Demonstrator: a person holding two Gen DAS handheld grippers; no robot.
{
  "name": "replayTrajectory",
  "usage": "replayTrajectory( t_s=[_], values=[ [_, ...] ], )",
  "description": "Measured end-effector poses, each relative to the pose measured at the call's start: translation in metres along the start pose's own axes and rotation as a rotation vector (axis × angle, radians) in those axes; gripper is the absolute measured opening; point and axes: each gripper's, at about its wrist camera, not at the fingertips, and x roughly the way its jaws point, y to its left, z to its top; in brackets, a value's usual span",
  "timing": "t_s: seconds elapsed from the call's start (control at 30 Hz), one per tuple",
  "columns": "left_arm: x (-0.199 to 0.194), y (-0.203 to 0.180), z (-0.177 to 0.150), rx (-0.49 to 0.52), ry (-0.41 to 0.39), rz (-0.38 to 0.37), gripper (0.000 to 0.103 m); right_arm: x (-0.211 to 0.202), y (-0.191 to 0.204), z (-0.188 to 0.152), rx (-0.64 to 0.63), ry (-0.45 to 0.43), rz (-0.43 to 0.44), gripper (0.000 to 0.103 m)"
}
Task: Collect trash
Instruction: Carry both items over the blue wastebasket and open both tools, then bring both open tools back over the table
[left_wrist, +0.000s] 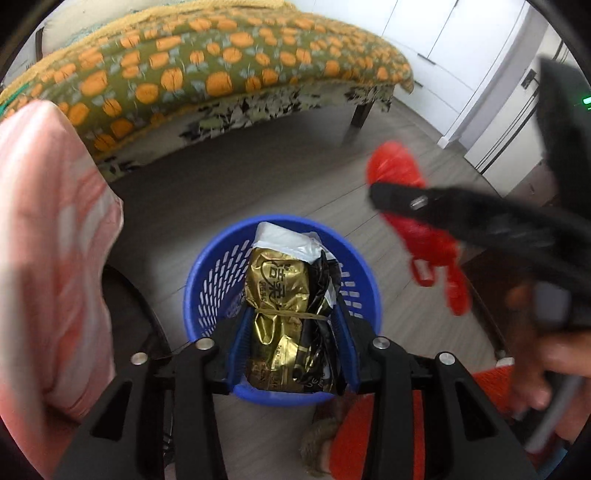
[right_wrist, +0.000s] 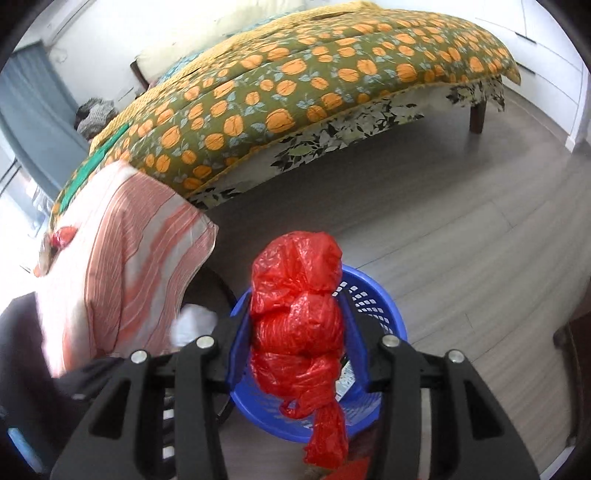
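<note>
My left gripper (left_wrist: 291, 332) is shut on a gold and black foil wrapper (left_wrist: 280, 295) tied with a rubber band, held directly above a blue plastic waste basket (left_wrist: 210, 280) on the floor. White plastic (left_wrist: 284, 240) shows past the wrapper over the basket. My right gripper (right_wrist: 299, 332) is shut on a knotted red plastic bag (right_wrist: 299, 314), held over the basket's (right_wrist: 380, 314) left part. In the left wrist view the right gripper (left_wrist: 380, 195) shows blurred at the right with the red bag (left_wrist: 424, 229) hanging from it.
A bed with an orange-patterned green quilt (right_wrist: 295, 85) fills the back. A pink striped cloth (right_wrist: 122, 266) hangs at the left. A dark round table edge (left_wrist: 140, 295) lies left of the basket. Grey wood floor (right_wrist: 461, 229) spreads to the right. White cabinets (left_wrist: 443, 48) stand beyond.
</note>
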Motion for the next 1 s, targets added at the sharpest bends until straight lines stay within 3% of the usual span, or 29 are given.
replayTrajectory(
  t_s=[0.03,0.07,0.27,0.37,0.43,0.53,0.6,0.77,0.9,1.0],
  values=[
    [0.007,0.001,0.001,-0.002,0.005,0.004,0.056,0.000,-0.001,0.001,0.004,-0.007,-0.008,0.058],
    [0.013,0.002,0.002,-0.004,0.011,0.010,0.060,-0.001,-0.001,0.003,0.007,-0.011,-0.011,0.071],
    [-0.010,0.006,0.000,-0.006,-0.043,0.029,0.078,-0.010,-0.012,0.008,0.064,-0.064,-0.035,0.072],
    [-0.050,0.005,-0.007,-0.008,-0.105,0.005,0.082,-0.014,-0.010,0.010,0.058,-0.095,-0.047,0.073],
    [-0.088,0.007,-0.022,-0.002,-0.169,0.003,0.090,-0.019,-0.002,0.010,0.031,-0.127,-0.065,0.074],
    [-0.144,0.021,-0.051,0.002,-0.257,0.038,0.094,-0.022,0.012,0.006,-0.016,-0.153,-0.104,0.083],
    [-0.176,0.041,-0.072,-0.020,-0.289,0.073,0.095,-0.021,0.029,-0.003,-0.070,-0.154,-0.118,0.083],
    [-0.221,0.111,-0.107,-0.119,-0.293,0.234,0.095,-0.017,0.104,-0.028,-0.315,-0.141,-0.111,0.083],
    [-0.245,0.181,-0.142,-0.251,-0.271,0.365,0.096,-0.021,0.193,-0.049,-0.474,-0.113,-0.003,0.089],
    [-0.260,0.222,-0.167,-0.347,-0.263,0.403,0.096,-0.018,0.268,-0.057,-0.562,-0.075,0.088,0.092]
  ],
)
